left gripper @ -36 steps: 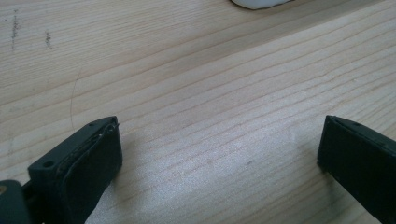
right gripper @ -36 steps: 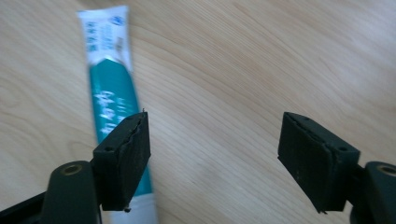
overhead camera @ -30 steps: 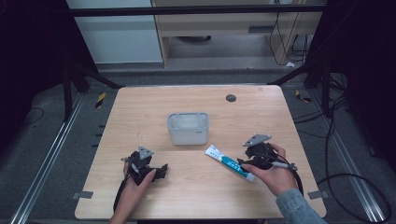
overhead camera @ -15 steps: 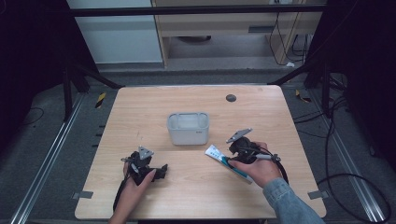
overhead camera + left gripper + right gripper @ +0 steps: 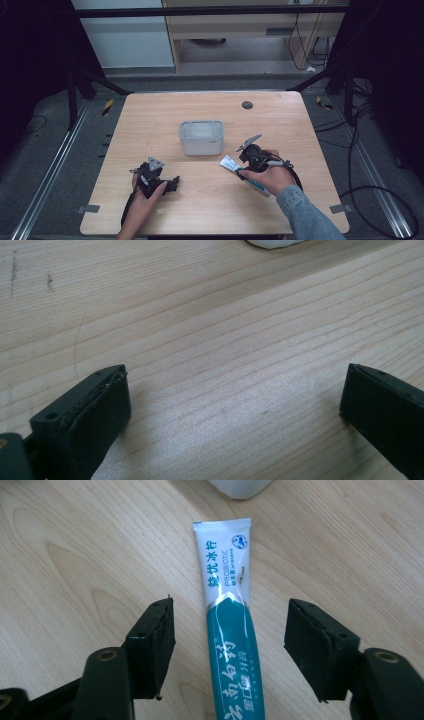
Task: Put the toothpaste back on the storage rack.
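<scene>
The left gripper (image 5: 172, 181) rests at the table's (image 5: 150, 120) near left, jaws spread wide over bare wood. At near right, the right gripper (image 5: 230, 647) straddles the toothpaste tube (image 5: 227, 625), its jaws having just widened, pads clear of both sides. The tube looks light, soft and slick; gripping across its fuller teal body seems best. Beyond stands a white container (image 5: 201, 137).

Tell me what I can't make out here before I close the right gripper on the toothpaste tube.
- Toothpaste tube: its cap end is cut off by the bottom edge of the right gripper view; in the high view the hand covers it.
- White container: contents too small to tell in the high view; the gripper views cut it off at the top edge.
- Right gripper: jaws straddle the tube, not touching.
</scene>
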A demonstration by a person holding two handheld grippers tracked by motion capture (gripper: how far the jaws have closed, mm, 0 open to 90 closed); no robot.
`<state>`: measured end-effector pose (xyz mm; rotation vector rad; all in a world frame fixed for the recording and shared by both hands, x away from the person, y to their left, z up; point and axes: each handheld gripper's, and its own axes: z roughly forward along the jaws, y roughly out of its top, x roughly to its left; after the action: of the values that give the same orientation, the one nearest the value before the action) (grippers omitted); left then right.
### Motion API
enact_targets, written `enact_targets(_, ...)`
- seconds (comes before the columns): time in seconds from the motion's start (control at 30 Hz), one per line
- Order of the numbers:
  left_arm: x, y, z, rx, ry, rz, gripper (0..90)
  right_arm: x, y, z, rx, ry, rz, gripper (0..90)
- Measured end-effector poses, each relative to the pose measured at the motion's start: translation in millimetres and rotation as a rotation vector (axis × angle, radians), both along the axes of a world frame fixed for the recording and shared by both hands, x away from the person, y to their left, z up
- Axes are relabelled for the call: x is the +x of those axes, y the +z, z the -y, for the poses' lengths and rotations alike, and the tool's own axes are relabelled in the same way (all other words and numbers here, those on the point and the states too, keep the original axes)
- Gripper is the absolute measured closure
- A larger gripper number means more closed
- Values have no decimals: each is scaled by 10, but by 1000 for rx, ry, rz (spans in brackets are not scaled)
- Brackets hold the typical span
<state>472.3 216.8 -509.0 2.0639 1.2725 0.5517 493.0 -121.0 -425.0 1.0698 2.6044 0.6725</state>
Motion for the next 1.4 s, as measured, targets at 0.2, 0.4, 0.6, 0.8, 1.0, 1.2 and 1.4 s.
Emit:
enact_targets(0.2, 6, 0, -4, 0, -7, 0, 0, 53, -78, -87, -28, 4, -8, 364)
enact_targets(0.4, 30, 0, 14, 0, -6, 1, 0, 162, -163, -169, -17, 0, -43, 395)
enact_targets(0.6, 36, 0, 15, -1, -9, 1, 0, 264, -213, -273, -57, 4, -67, 448)
enact_targets(0.8, 38, -1, 16, -1, -9, 2, 0, 332, -252, -298, -74, -12, -98, 444)
enact_targets(1.0, 43, 0, 19, -1, -11, 1, 0, 370, -288, -295, -85, -25, -116, 448)
enact_targets(1.2, 44, 0, 20, 0, -11, 1, 0, 370, -342, -310, -89, -8, -131, 501)
enact_targets(1.4, 45, 0, 21, 0, -11, 1, 0, 375, -400, -329, -105, 9, -142, 526)
